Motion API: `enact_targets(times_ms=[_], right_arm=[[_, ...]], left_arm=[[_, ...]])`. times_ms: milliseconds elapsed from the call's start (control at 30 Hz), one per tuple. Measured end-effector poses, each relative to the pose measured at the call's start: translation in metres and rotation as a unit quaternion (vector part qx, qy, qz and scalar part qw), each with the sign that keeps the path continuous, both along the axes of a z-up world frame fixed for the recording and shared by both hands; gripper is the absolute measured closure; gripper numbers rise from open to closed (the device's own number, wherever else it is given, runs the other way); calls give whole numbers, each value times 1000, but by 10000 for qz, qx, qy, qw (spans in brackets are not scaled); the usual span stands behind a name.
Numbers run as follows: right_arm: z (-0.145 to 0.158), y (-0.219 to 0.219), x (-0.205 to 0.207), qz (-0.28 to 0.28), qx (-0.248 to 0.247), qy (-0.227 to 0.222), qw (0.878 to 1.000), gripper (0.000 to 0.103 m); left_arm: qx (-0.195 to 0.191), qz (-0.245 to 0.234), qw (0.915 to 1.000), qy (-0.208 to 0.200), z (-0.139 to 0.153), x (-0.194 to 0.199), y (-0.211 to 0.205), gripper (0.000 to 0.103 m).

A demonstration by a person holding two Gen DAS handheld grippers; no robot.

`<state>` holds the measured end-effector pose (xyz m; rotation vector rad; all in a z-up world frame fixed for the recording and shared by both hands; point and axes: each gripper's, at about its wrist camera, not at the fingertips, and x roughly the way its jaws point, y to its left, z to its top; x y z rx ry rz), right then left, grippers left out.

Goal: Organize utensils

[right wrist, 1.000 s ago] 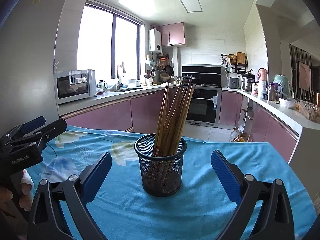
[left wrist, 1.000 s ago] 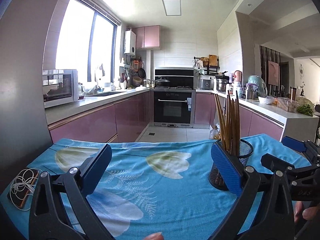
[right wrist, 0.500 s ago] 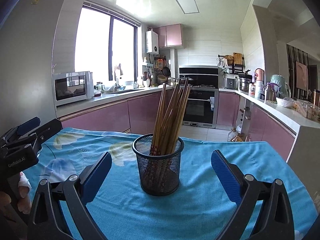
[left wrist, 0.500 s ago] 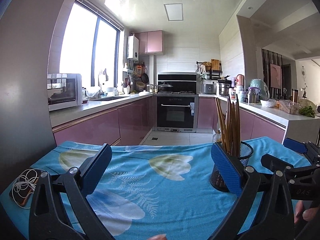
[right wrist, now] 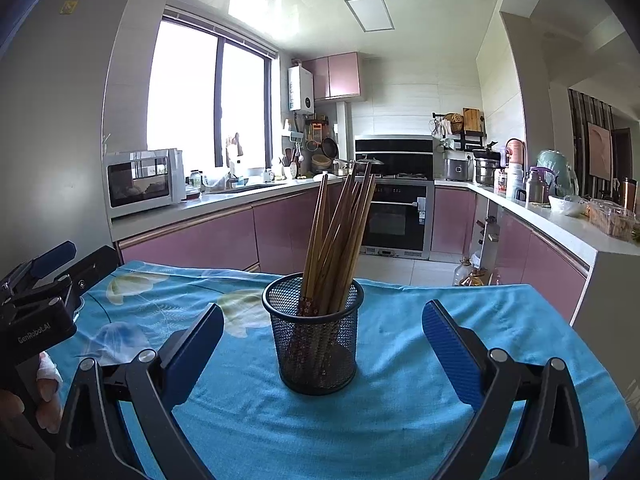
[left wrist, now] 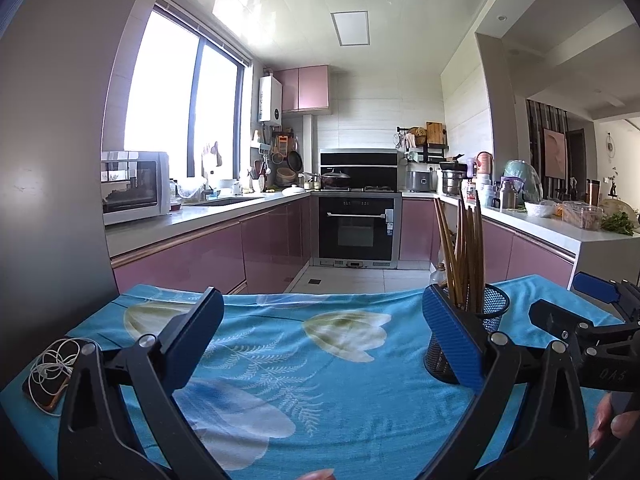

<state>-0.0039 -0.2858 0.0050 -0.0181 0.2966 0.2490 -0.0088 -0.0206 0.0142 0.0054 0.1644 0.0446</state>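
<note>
Right tool (right wrist: 322, 350) is hanging spread wide and empty, facing the mesh holder (right wrist: 316, 344) standing upright on the blue-clothed worktop (right wrist: 400, 420), chopsticks (right wrist: 340, 240) leaning loosely inside. Left tool (left wrist: 320, 340) is idling spread, gripping nothing, with the holder off to its right. Likely the approach step; next move calls for advancing and pinching the chopsticks without tipping the holder.

Bare blue tablecloth (left wrist: 320, 392) lies between the wide-apart fingers of the left gripper (left wrist: 320, 332). The mesh cup (right wrist: 316, 336) of upright chopsticks (right wrist: 340, 240) blocks twelve o'clock between the spread fingers of the right gripper (right wrist: 322, 348). A phone with earphones (left wrist: 50, 372) sits at nine o'clock.
</note>
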Motion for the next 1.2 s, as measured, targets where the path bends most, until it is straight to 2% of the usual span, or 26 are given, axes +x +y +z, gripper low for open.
enact_targets(times_ms=[1200], right_arm=[[0,0,3,-45,49,31,10000,7]], left_arm=[[-15,49,10000,-23,3,-2,2,6]])
